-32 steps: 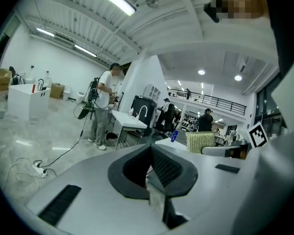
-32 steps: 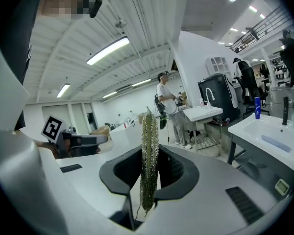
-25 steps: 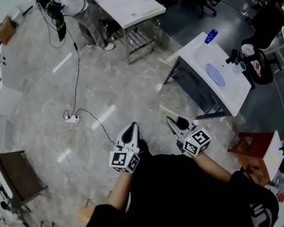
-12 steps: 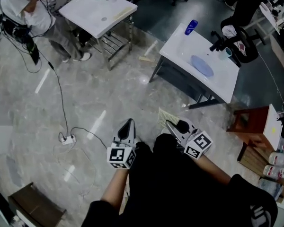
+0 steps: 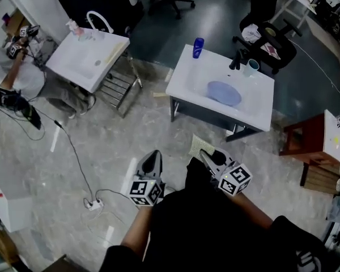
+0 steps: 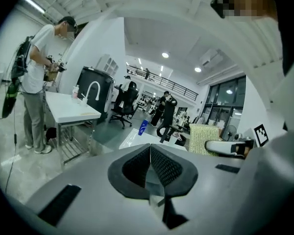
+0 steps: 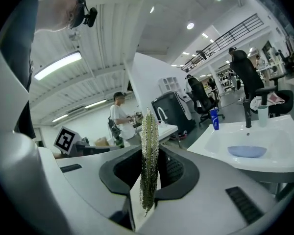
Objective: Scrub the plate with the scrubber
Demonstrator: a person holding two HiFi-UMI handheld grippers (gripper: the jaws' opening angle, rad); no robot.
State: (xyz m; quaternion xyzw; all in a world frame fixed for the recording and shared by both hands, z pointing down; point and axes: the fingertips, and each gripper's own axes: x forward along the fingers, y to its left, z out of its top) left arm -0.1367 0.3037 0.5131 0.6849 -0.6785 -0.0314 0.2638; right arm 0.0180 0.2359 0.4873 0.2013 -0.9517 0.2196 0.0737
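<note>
1. What's changed: over the last second the head view has swung round. The white sink table [image 5: 187, 83] with the blue plate [image 5: 224, 93] has gone from upper right to nearly dead ahead.
2. My read is that this is still the walk-up. The plate is well apart from the scrubber [image 5: 199, 145], so no scrubbing yet.
3. The right gripper [image 5: 209, 156] is clamped on the green scrubber, which stands edge-on between its pads. The left gripper [image 5: 153, 156] has its jaws pressed together on nothing (just along for the ride).
4. The plate lies in the basin, near the faucet [image 5: 236, 60], a cup [image 5: 251, 67] and a blue bottle [image 5: 198, 47].
5. Room: shiny stone floor [image 5: 119, 140] with a power strip [image 5: 94, 204], a second sink table [image 5: 85, 61] at left with another person [image 5: 11, 84] beside it, and an office chair [image 5: 272, 44] behind.
</note>
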